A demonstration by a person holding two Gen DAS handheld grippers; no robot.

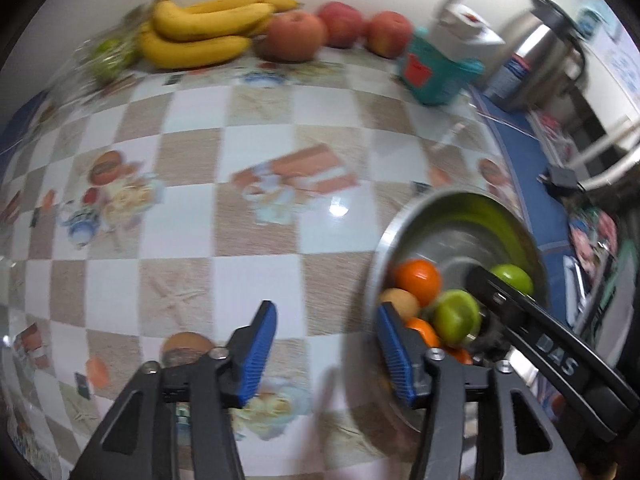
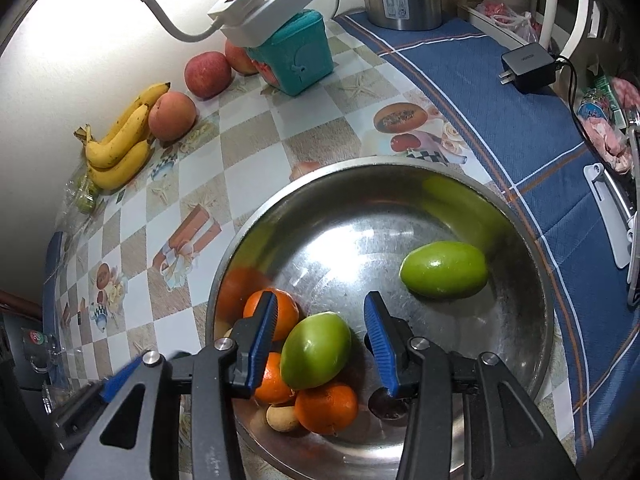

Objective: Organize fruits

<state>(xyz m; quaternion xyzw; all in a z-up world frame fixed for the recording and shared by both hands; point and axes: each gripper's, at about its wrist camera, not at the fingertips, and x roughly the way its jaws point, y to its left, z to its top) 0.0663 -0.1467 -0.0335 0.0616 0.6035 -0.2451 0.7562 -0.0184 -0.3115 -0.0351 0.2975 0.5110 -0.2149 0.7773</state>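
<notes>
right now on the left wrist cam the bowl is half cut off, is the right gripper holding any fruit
Observer: No. The right gripper is open above the bowl. The nearer green fruit lies below the gap, and the pads are not pressing on it.
Operator: how much of the bowl is bare
Observer: Most of it. On the far right side only the second green fruit lies, alone.
Operator: whats the near green one sitting on
Observer: It rests on the oranges, which are bunched against the near-left wall, with a small tan fruit beside them.
</notes>
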